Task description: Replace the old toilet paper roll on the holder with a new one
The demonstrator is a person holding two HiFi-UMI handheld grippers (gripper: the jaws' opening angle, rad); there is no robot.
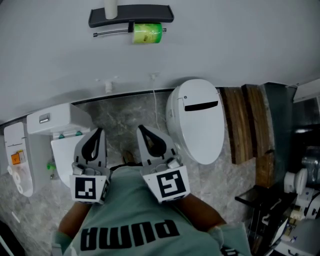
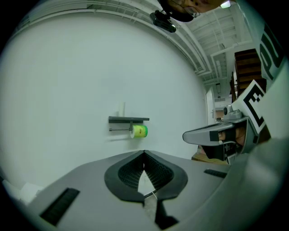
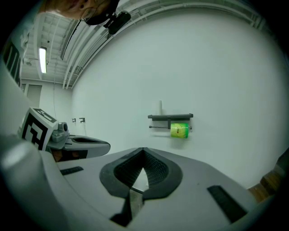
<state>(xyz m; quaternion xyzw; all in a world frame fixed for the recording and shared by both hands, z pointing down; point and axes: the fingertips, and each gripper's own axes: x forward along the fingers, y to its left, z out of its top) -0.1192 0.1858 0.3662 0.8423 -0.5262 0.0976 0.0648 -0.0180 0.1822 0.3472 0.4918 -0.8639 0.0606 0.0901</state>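
While both tools sit close against the person's chest, the left gripper (image 2: 144,153) is clenched: its ribbed pads meet at the tips, nothing between them

Right gripper (image 3: 143,150) likewise clenched tip to tip and empty

Head view: the two grippers lie side by side, near each other but apart, both pointing toward the wall (image 1: 225,45). Each carries its marker cube (image 1: 90,187) at the rear, against a green printed shirt (image 1: 125,210)

Below the jaws, grey marbled floor (image 1: 115,112). Just right of the right gripper, a white toilet (image 1: 200,120) with its lid raised. Left of the left gripper, a second white fixture (image 1: 55,122) with a small orange label on the unit beside it

Further right, dark wooden boards (image 1: 240,125) lean or lie along the floor; cluttered dark gear at the far right edge, too murky to name

Holder (image 1: 131,15) is mounted on the wall, well apart from both grippers: a dark flat shelf with a thin rod (image 1: 112,33) beneath it. Green roll (image 1: 147,33) hangs on the rod, pushed to its right end, directly under the shelf. White cylinder (image 1: 110,7) stands upright on the shelf's left part, its top cut off by the frame in the head view

Both gripper views show holder and green roll ahead and above the jaw tips, neither touched
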